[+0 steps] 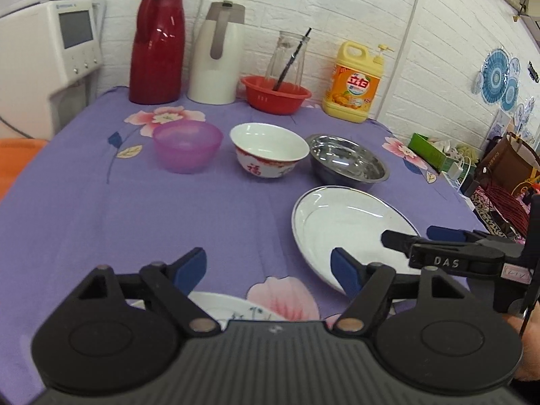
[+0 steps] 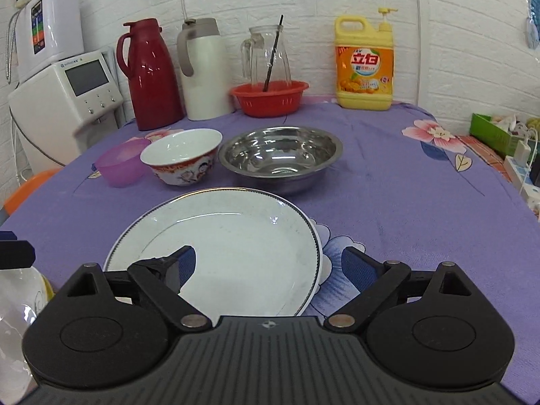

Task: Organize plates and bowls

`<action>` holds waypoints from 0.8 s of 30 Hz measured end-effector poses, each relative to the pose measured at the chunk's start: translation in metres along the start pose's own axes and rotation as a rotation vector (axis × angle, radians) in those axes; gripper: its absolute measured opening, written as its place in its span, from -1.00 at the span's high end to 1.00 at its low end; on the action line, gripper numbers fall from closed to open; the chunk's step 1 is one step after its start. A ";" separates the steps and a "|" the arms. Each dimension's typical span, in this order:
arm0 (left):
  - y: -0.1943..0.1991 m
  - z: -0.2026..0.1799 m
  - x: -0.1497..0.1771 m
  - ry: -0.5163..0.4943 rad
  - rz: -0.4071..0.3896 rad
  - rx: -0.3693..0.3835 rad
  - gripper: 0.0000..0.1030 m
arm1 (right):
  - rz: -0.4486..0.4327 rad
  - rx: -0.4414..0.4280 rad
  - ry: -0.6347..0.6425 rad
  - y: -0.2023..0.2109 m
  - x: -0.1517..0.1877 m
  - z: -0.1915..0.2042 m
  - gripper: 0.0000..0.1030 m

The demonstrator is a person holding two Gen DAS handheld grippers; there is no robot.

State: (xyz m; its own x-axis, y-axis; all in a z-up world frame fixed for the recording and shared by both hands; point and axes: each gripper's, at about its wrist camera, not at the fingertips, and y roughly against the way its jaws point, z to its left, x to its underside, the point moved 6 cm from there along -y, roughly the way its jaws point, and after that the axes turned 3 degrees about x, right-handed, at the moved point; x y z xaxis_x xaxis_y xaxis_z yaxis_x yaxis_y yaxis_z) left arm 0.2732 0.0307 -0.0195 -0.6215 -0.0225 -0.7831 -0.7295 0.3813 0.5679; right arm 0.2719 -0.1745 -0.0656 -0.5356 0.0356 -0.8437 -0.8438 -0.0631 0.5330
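A large white plate with a thin dark rim [image 1: 351, 222] [image 2: 233, 246] lies on the purple floral cloth. Behind it stand a purple plastic bowl [image 1: 187, 145] [image 2: 121, 162], a white ceramic bowl with red pattern [image 1: 270, 150] [image 2: 182, 155] and a steel bowl [image 1: 347, 160] [image 2: 280, 155]. A second white plate with a painted pattern [image 1: 236, 307] lies under my left gripper [image 1: 268, 266], which is open and empty. My right gripper [image 2: 268, 266] is open, its jaws straddling the big plate's near right rim; it also shows in the left wrist view [image 1: 418, 233].
At the back stand a red thermos [image 1: 157, 44], a white thermos [image 1: 217, 54], a red basket [image 1: 275, 92] holding a glass jug, and a yellow detergent bottle [image 1: 354, 82]. A white appliance [image 1: 50, 54] is at the left; clutter lies beyond the table's right edge.
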 end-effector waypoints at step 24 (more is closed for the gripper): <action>-0.118 -0.043 -0.005 -0.091 0.207 -0.011 -0.12 | 0.050 -0.079 0.042 -0.026 0.013 0.012 -1.00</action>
State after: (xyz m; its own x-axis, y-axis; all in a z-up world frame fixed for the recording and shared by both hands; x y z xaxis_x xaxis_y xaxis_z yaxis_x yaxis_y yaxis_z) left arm 0.3496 -0.0541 -0.0713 -0.7303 0.1393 -0.6687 -0.5923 0.3586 0.7216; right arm 0.2864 -0.1606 -0.0897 -0.5739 -0.0118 -0.8188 -0.8096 -0.1427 0.5694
